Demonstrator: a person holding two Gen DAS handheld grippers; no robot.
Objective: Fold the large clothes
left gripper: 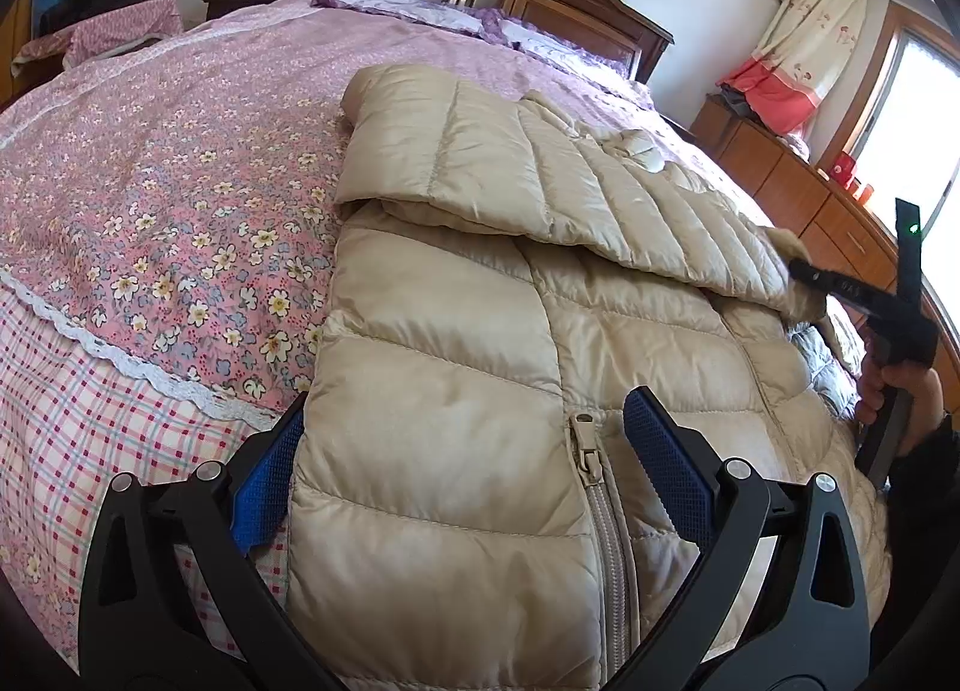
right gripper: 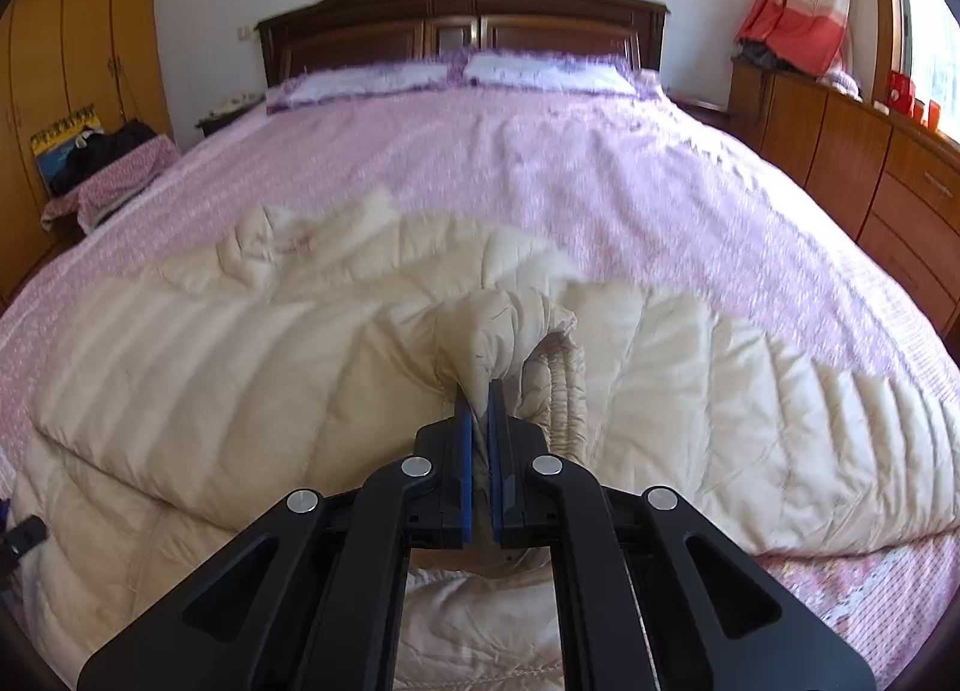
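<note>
- A beige quilted down jacket (left gripper: 480, 331) lay spread on the near part of a bed, over a pink floral bedspread (left gripper: 180, 181).
- Its shiny fabric was stitched in puffy channels, and a zipper (left gripper: 591, 451) ran closed down the front.
- One sleeve (left gripper: 510, 168) was folded across the body.
- The left gripper (left gripper: 474, 469) stood wide open, its blue pads on either side of the hem.
- The right gripper (right gripper: 479, 427) was clamped on a bunched cuff (right gripper: 510, 331), lifted slightly above the jacket.

Dark wooden headboard (right gripper: 462, 18), sunlit window (left gripper: 918, 108)
</note>
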